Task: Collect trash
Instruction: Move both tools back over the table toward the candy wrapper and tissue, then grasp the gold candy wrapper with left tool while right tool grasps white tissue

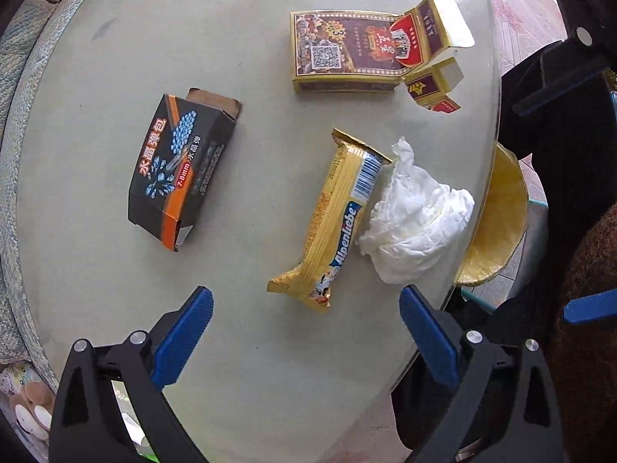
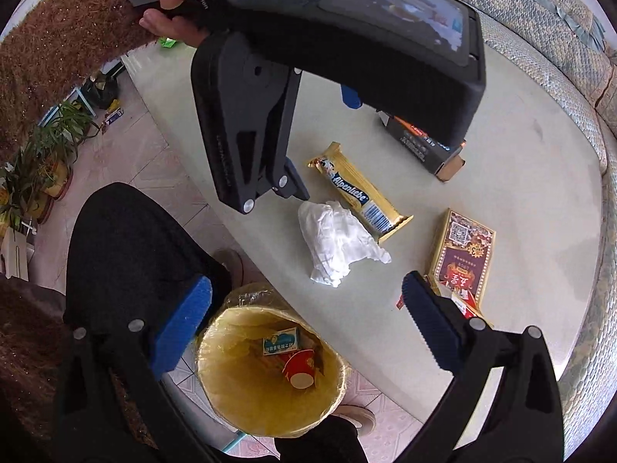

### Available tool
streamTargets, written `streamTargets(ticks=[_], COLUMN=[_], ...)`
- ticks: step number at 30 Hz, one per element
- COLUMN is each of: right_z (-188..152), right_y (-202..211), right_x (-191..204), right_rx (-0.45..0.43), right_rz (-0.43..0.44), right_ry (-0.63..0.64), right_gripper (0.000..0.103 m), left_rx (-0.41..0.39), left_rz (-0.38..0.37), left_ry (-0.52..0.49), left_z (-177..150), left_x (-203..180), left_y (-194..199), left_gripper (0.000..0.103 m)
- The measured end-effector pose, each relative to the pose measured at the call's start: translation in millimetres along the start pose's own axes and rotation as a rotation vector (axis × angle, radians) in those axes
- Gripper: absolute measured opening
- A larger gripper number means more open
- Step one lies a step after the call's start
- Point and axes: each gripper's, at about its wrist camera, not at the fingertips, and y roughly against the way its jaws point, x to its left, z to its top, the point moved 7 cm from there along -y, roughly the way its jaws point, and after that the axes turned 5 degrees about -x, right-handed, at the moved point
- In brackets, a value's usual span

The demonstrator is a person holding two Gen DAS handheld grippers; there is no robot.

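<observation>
Trash collection, mid-task: left gripper point(image 1: 306, 314) and right gripper point(image 2: 306, 308) both spread wide and empty. The Alpenliebe candy wrapper point(image 1: 339, 223) lies near the table point(image 1: 96, 277) edge beside the lined bin point(image 2: 270, 370), touching the crumpled tissue point(image 1: 416, 223). Its long axis runs obliquely to that edge, barcode end farther from the left gripper. Likely next: straddle its short width and close.

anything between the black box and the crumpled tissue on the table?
Yes: the gold Alpenliebe wrapper lies between the black box and the crumpled tissue, right beside the tissue. Left wrist view shows it plainly.
</observation>
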Motion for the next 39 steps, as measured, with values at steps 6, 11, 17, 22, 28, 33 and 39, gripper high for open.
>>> streamTargets(ticks=[6, 11, 17, 22, 28, 33, 39], right_z=[-2.0, 0.0, 0.3, 6.8, 6.3, 9.8, 9.1], right_y=[-30.1, -52.6, -72.8, -71.1, -68.1, -69.5, -67.1], right_x=[-2.6, -4.5, -10.9, -19.6, -23.9, -19.1, -29.2], right_rx=[0.029, 0.038, 0.055, 0.025, 0.017, 0.01, 0.023], right_rz=[-0.007, -0.018, -0.005, -0.022, -0.022, -0.057, -0.068], right_ry=[0.007, 0.025, 0.016, 0.0, -0.007, 0.004, -0.026], right_gripper=[0.097, 0.097, 0.079, 0.063, 0.051, 0.042, 0.023], left_rx=[-0.018, -0.022, -0.035, -0.042, -0.069, -0.1, -0.1], left_rz=[-0.023, -0.042, -0.077, -0.094, -0.102, -0.084, -0.064], left_ry=[-0.013, -0.025, -0.034, -0.036, -0.031, -0.018, -0.004], left_z=[6.4, 10.9, 11.9, 10.7, 13.9, 16.8, 15.9], left_x=[3.7, 3.2, 8.8, 7.1, 6.1, 10.1, 7.3], left_y=[-17.8, -26.8, -37.0, -44.5, -45.0, -35.1, -23.1], left_gripper=[0.095, 0.095, 0.095, 0.094, 0.091, 0.076, 0.053])
